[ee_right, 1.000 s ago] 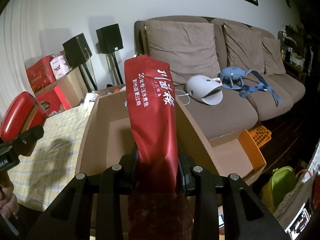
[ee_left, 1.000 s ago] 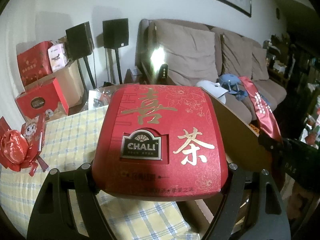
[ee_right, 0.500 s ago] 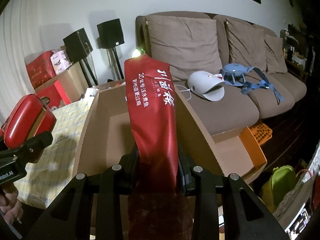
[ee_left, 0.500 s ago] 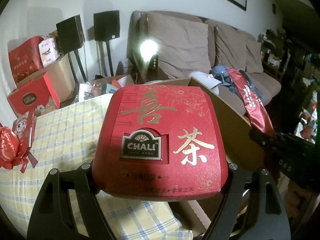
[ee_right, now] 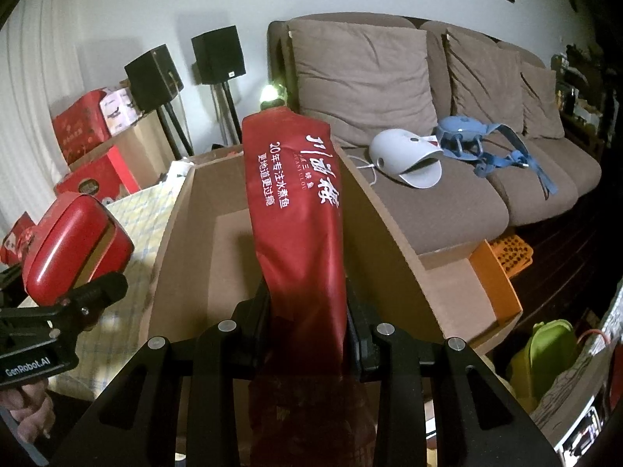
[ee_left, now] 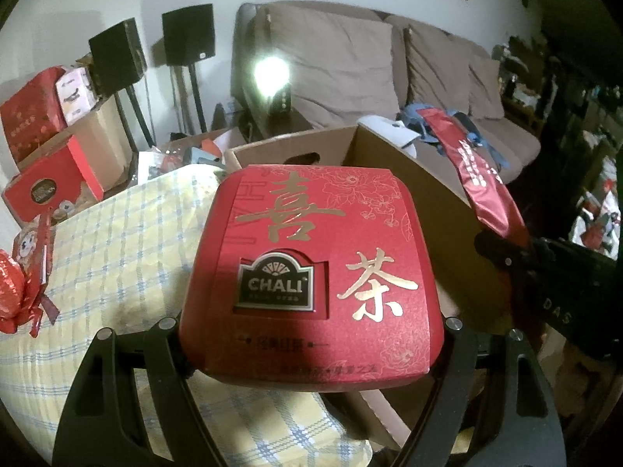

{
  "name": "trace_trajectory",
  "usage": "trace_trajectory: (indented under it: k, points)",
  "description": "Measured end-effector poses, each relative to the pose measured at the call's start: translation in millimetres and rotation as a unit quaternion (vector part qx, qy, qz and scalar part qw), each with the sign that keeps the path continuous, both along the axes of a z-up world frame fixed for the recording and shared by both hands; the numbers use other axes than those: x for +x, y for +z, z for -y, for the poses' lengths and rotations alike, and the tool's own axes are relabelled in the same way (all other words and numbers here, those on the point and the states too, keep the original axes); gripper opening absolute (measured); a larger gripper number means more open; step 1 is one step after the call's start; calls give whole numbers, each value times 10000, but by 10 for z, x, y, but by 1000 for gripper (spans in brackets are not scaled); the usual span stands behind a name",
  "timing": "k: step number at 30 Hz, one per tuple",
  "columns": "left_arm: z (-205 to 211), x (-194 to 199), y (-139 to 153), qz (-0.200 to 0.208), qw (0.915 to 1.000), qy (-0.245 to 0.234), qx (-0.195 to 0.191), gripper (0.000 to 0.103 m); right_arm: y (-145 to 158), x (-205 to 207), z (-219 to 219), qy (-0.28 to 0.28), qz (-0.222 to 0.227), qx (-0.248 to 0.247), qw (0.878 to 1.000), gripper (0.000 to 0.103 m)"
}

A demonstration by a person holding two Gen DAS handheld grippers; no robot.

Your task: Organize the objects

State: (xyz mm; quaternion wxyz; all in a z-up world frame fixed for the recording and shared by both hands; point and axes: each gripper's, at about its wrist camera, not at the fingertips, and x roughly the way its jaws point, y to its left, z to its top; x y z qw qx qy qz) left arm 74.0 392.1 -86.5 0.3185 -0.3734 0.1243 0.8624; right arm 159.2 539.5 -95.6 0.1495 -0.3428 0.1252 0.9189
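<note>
Red CHALI tea gift box (ee_left: 311,272), gold characters across its rounded lid, clamped wide between the jaws of the left gripper (ee_left: 311,334) and carried above the edge of a yellow-and-blue checked tablecloth (ee_left: 117,241), just beside an open cardboard box (ee_left: 409,179). Seen from the right wrist, same tea box (ee_right: 74,249) tilted, lid side up, at the left of the carton. Long dark-red foil food pouch (ee_right: 296,210) with white Chinese lettering pinched in the right gripper (ee_right: 307,327), jaws drawn close on its lower part, top end pointing up and away over the open cardboard box (ee_right: 183,257); inside of the carton bare as far as can be seen. From the left wrist, pouch (ee_left: 479,183) slanting up out of the right gripper (ee_left: 518,249) beyond the carton's far wall. Fingers of a hand (ee_right: 31,408) wrapped round the left gripper's handle at the lower left. Behind: brown sofa (ee_right: 447,202) with loose cushions, a white helmet-shaped device (ee_right: 405,155) and a blue strapped harness (ee_right: 486,144) on its seat; two black speakers on stands (ee_right: 218,54) against the white wall; more red gift boxes (ee_left: 54,186) stacked at far left; red foil ornament with ribbon (ee_left: 15,288) lying on the tablecloth; bright small lamp (ee_left: 270,74) next to the sofa arm.
</note>
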Motion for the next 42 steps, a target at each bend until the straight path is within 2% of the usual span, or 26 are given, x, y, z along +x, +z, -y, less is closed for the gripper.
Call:
trace_trajectory:
  k: [24, 42]
  points:
    - [-219, 192, -205, 152, 9982, -493, -310, 79, -141, -49, -43, 11, 368, -116, 9993, 32]
    - [-302, 198, -307, 262, 9972, -540, -447, 79, -238, -76, -80, 24, 597, -216, 9980, 32]
